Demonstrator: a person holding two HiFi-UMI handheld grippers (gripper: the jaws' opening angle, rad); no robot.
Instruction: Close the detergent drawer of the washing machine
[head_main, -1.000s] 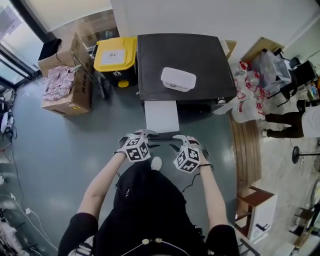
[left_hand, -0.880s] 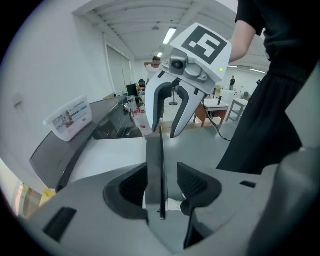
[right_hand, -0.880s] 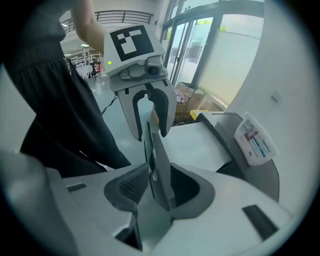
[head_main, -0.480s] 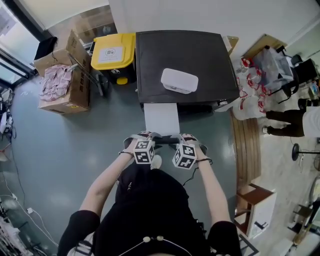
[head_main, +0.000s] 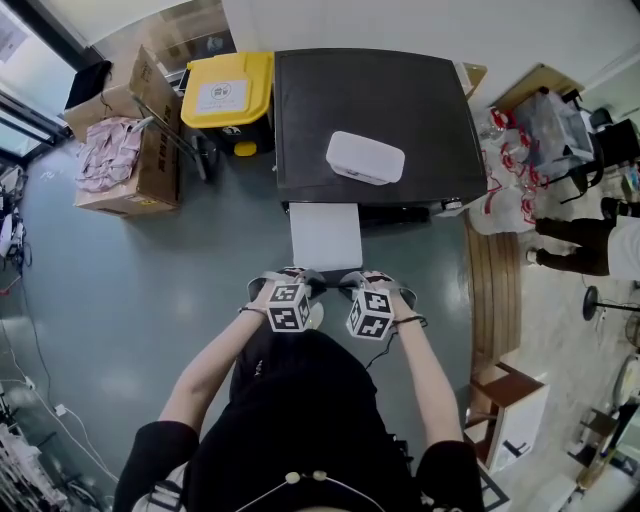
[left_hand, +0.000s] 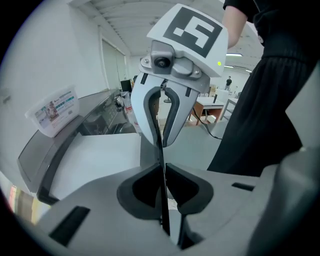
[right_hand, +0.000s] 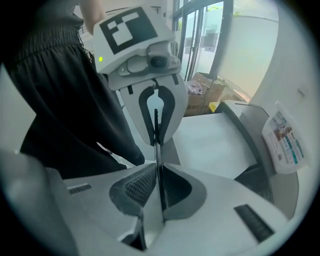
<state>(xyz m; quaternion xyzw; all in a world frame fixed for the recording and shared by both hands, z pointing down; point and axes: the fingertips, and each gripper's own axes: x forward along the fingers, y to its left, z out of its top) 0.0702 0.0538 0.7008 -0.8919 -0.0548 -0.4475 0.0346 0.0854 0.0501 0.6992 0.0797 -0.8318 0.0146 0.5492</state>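
Observation:
The dark-topped washing machine (head_main: 375, 95) stands ahead of me. Its white detergent drawer (head_main: 325, 235) juts out from the front, also seen as a white slab (left_hand: 95, 160) (right_hand: 210, 142). My left gripper (head_main: 314, 282) (left_hand: 162, 169) and right gripper (head_main: 343, 281) (right_hand: 159, 169) hang just in front of the drawer's near edge, pointing at each other tip to tip. Both sets of jaws are closing and stand almost together, with nothing between them. Neither touches the drawer.
A white lidded box (head_main: 365, 157) lies on the machine top. A yellow-lidded bin (head_main: 228, 98) and cardboard boxes (head_main: 130, 165) stand to the left. A wooden board (head_main: 490, 290), bagged goods (head_main: 505, 175) and a person (head_main: 580, 245) are to the right.
Both grippers have drawn in toward each other and sunk a little. Their jaws, wide apart before, have come together.

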